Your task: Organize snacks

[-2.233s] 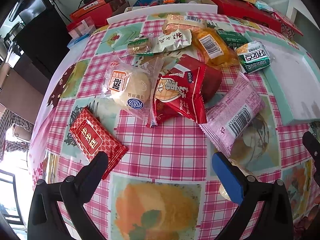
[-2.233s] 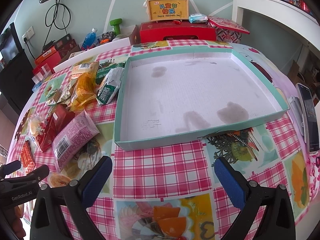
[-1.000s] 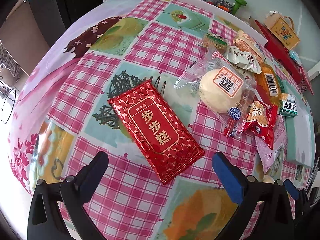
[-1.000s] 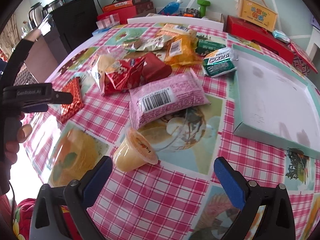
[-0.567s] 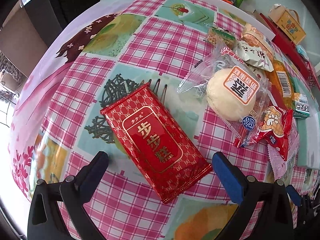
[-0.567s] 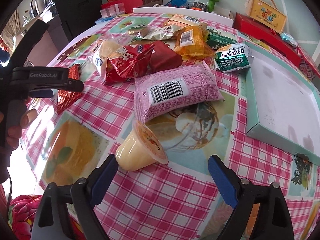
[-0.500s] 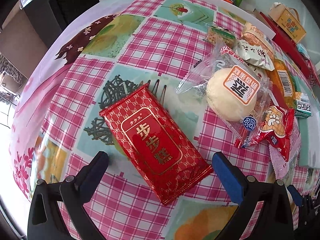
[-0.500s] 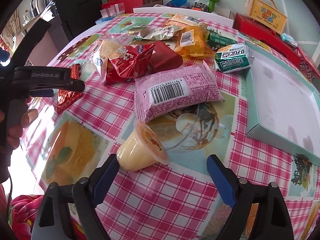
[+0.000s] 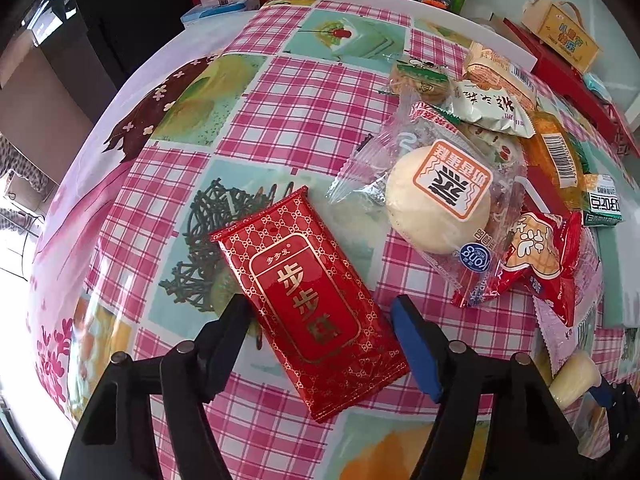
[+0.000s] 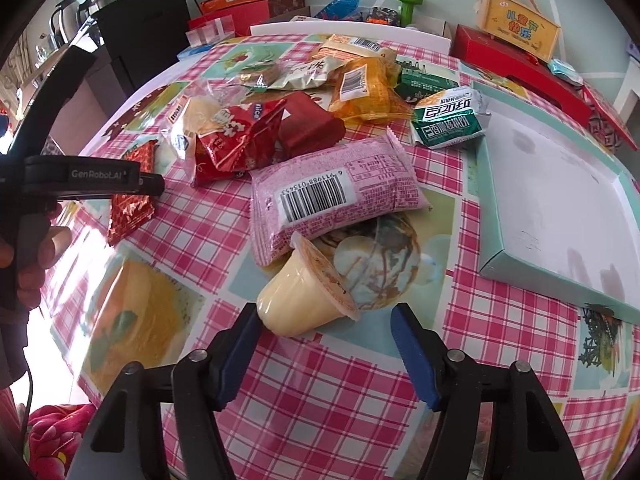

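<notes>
In the left wrist view, the left gripper (image 9: 322, 320) is seen low in the frame with its jaws spread, one on each side of the red packet (image 9: 308, 300). The packet lies flat on the checked surface (image 9: 304, 92), tilted from upper left to lower right at the frame's centre. The left jaw is just beside the packet's edge; whether it touches cannot be told. To the upper right of the packet, a wrapped bun (image 9: 436, 200) is seen, and a red snack bag (image 9: 540, 256) overlaps its lower right corner. More wrapped snacks are piled towards the upper right of the frame.

In the right wrist view, the right gripper (image 10: 326, 326) is held at the bottom centre, jaws parted and nothing clamped. A jelly cup (image 10: 304, 296) lies on its side between them, its lid towards the upper right and its base just beside the left jaw. Directly above the cup, a pink packet (image 10: 336, 196) lies barcode up, its lower edge touching the cup's lid. A green-and-white packet (image 10: 450, 120) sits in the upper right, just beside the teal tray (image 10: 496, 270) at the right edge. The other gripper is visible at the far left of this frame.
</notes>
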The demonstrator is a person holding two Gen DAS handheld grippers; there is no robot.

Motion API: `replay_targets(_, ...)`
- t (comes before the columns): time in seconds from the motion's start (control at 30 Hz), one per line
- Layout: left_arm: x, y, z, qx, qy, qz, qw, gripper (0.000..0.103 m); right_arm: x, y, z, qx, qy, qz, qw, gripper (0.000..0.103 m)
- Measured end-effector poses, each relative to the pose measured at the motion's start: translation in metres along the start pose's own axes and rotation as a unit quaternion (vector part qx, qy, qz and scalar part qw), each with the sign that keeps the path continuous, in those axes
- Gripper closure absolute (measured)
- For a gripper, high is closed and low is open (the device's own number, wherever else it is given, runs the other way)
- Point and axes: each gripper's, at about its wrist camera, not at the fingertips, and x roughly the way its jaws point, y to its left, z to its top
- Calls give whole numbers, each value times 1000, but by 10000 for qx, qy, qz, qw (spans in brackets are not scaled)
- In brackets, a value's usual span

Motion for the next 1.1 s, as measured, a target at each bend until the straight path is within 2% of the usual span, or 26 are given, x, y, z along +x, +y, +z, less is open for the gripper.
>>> replay_targets(0.07,-1,-9,2,59,-31,-2,10000,34,-1,-2,0,45,-27,-2,10000,45)
replay_targets(0.27,-18,-34,-10,169,-91,-47,9998,38,-2,-10,1,176,-57,8,9998,53)
replay_targets(0.63,-42,-70,-31,266,-120,-115,9995,42,-2,-16,-1,280,-86,12,9996,56)
replay_targets(0.87,-66,-68,-55,292,-50,-185,9994,43,-3,-18,-2,341,-101,-9,9994,56)
replay_targets(1.1,-78,-64,-78,219,-10,-290,9993,48,-7,-25,-2,492,-180,81,9986,57)
